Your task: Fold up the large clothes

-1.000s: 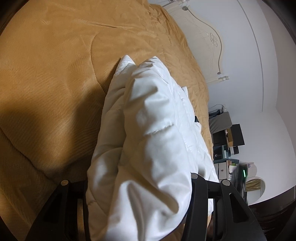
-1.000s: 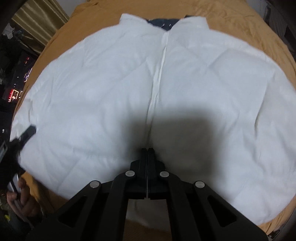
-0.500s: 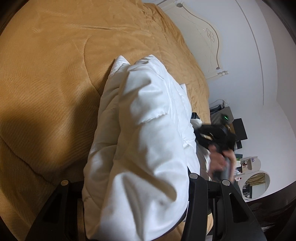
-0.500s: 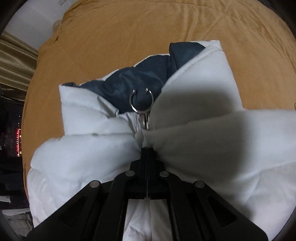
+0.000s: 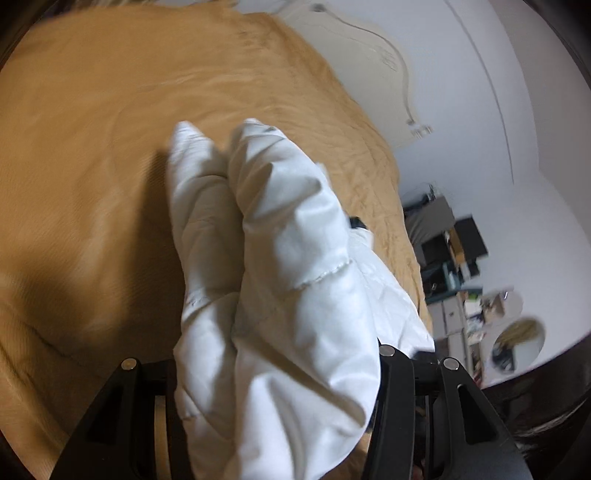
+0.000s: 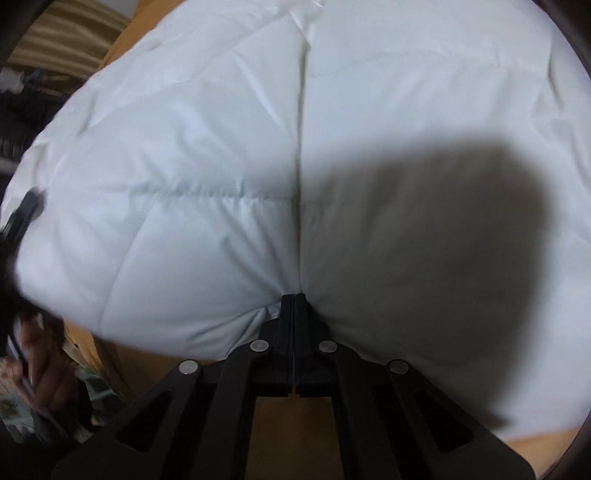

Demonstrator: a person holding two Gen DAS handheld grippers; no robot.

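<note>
Left wrist view: the left gripper [image 5: 275, 373] has its two black fingers [image 5: 391, 398] spread wide, with a thick bunched fold of the white quilted puffer jacket [image 5: 295, 280] filling the whole gap between them; the padding presses against both fingers, so the claw grips the bundle. The jacket fold rises away from the camera as two rounded lobes, above the mustard-yellow ribbed bedspread [image 5: 92, 192], on which it casts a shadow. A cream carved headboard [image 5: 369, 55] stands at the far end of the bed against the white wall [image 5: 517, 129]. Cluttered shelving [image 5: 454, 258] sits at the right edge, blurred.

Right wrist view: the right gripper [image 6: 293, 306] is closed, finger faces together, pinching the jacket [image 6: 221, 147] at its near edge on the central seam line. The jacket spreads broad and puffed across almost the whole view, over the bedspread [image 6: 291, 435]. The gripper's dark shadow lies on the right half. Striped curtains [image 6: 70, 33] show upper left; a hand [image 6: 44, 376] is at lower left, blurred.
</note>
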